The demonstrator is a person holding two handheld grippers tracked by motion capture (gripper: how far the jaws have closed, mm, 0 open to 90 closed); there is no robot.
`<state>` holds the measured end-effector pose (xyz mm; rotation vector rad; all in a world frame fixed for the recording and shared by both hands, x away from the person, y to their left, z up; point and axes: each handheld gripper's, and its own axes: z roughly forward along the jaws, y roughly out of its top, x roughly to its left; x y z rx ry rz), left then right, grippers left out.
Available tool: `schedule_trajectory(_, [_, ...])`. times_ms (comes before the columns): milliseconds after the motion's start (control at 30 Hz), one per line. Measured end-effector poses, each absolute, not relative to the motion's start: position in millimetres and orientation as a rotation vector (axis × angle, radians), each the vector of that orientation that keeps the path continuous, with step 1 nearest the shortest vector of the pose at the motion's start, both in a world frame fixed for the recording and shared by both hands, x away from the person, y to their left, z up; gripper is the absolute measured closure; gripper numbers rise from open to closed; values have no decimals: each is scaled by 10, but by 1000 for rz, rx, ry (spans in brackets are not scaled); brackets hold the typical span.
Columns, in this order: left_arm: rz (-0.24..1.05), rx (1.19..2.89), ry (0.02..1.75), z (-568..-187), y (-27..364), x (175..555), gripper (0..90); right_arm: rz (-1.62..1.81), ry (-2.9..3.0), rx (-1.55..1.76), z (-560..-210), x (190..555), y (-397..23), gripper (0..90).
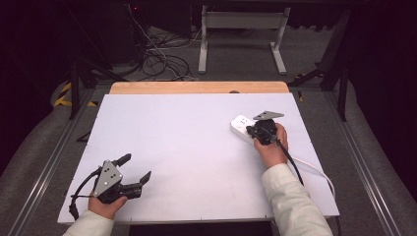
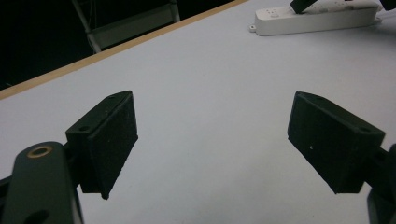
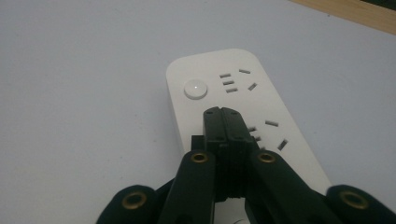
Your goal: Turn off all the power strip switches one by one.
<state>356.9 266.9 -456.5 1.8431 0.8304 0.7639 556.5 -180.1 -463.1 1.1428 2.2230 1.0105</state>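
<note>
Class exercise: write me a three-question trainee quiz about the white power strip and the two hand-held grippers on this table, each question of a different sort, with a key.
1. True or false: the right hand-held gripper has its jaws closed together above the white plastic power strip.
2. Multiple choice: the left hand-held gripper is (A) shut on a cable, (B) open over the bare white tabletop, (C) resting on the strip.
3. Short answer: what round part lies on the strip just ahead of the right gripper's tips?

Key: 1 true; 2 B; 3 the round white button.
</note>
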Motion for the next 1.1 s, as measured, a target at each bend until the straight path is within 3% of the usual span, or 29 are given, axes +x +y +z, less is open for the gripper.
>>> schedule_trajectory(1100, [769, 1848, 827, -4565, 2667, 3561, 167, 968, 2216, 1150, -4630, 5539, -1717, 900])
